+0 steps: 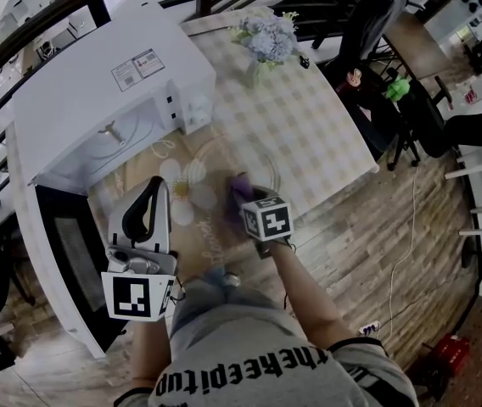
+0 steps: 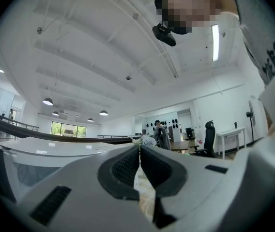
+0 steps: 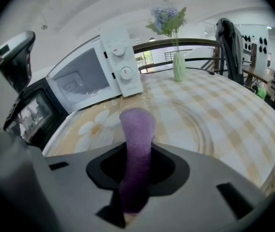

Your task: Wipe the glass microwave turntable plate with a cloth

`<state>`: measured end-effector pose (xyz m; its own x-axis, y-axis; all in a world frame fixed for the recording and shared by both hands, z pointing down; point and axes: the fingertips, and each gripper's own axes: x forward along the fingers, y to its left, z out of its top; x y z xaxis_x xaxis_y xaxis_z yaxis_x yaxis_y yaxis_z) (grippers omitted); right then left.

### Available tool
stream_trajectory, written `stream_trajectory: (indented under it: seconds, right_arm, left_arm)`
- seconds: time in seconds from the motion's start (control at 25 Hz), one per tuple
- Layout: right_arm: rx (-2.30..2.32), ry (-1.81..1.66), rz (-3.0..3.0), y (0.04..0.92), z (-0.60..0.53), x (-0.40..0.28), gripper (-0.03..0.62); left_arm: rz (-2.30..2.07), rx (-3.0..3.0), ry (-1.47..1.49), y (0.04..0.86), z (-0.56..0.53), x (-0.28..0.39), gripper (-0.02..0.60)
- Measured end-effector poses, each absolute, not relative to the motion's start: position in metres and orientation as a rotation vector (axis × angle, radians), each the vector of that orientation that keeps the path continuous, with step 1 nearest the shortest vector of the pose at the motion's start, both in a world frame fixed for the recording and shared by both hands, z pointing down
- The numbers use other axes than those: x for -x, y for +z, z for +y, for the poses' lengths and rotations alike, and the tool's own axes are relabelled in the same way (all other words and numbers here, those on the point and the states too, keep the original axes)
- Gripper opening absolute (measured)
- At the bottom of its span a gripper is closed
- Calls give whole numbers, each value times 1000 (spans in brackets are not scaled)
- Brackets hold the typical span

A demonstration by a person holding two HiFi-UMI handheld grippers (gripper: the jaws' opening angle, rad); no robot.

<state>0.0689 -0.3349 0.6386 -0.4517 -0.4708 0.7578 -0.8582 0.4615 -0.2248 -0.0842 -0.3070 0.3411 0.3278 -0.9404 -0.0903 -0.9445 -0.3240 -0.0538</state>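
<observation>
The clear glass turntable plate [image 1: 234, 156] lies on the checked tablecloth in front of the microwave; in the right gripper view its rim [image 3: 203, 129] curves just beyond the jaws. My right gripper [image 1: 246, 202] is shut on a purple cloth [image 3: 137, 139], which sticks out past the jaws over the plate's near edge [image 1: 239, 186]. Whether the cloth touches the glass is not clear. My left gripper [image 1: 154, 186] is held up to the left of the plate, near the microwave door. Its jaws are shut with nothing between them [image 2: 140, 151].
A white microwave [image 1: 105, 83] stands at the table's left with its dark door [image 1: 75, 261] swung open toward me. A vase of pale blue flowers [image 1: 264, 42] stands at the far end of the table. A chair draped with a jacket [image 1: 368, 15] is beyond the table's right side.
</observation>
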Motion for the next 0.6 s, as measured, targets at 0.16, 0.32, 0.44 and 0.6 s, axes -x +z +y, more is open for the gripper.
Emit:
stream_trajectory:
  seconds: [0.16, 0.32, 0.44, 0.6]
  right_arm:
    - [-1198, 823, -2045, 639, -343, -108, 106]
    - [-1277, 820, -1997, 638, -348, -141, 106]
    - [-1328, 817, -1958, 638, -350, -165, 107]
    - [-1356, 822, -1939, 638, -351, -180, 110]
  left_arm:
    - [1758, 2485, 71, 340, -306, 79, 11]
    - [1754, 2488, 68, 339, -306, 76, 11]
    - [1755, 2489, 69, 339, -305, 75, 11]
    - [1750, 2491, 74, 339, -304, 75, 11]
